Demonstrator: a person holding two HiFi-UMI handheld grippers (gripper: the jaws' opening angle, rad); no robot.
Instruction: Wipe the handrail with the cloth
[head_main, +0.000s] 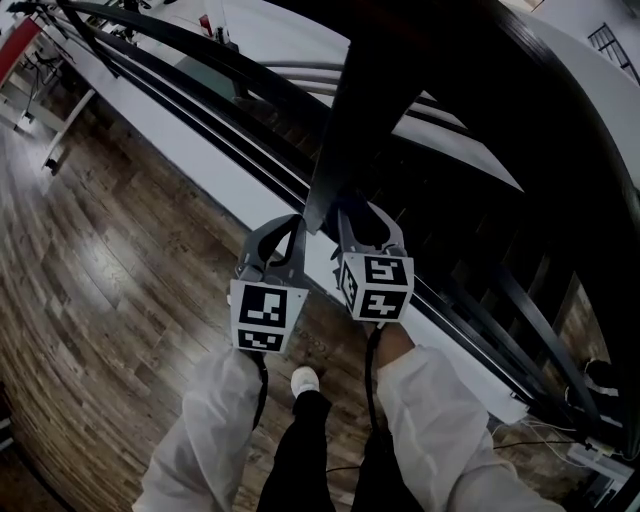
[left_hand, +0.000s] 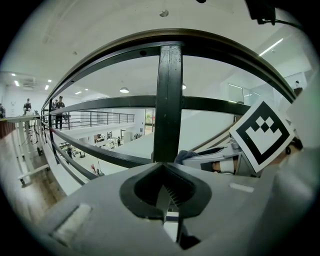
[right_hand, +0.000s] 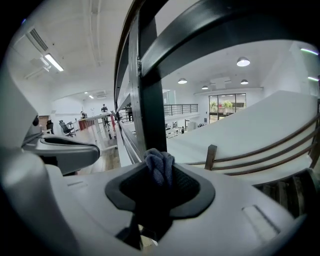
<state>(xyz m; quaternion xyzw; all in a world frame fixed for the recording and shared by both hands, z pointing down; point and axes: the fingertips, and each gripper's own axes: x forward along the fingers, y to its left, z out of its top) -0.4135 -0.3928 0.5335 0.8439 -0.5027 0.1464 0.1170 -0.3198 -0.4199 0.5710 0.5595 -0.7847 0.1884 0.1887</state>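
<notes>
Cloth (right_hand: 159, 166) between the right tongs (right_hand: 159, 179)

- the cloth (right_hand: 160, 164) shows only a bunched tip; the rest is hidden between the jaws of the right gripper (right_hand: 160, 175).
- the handrail (head_main: 545, 90) runs off the picture's right edge.
- distant people (left_hand: 59, 104) are too small to make out.
</notes>
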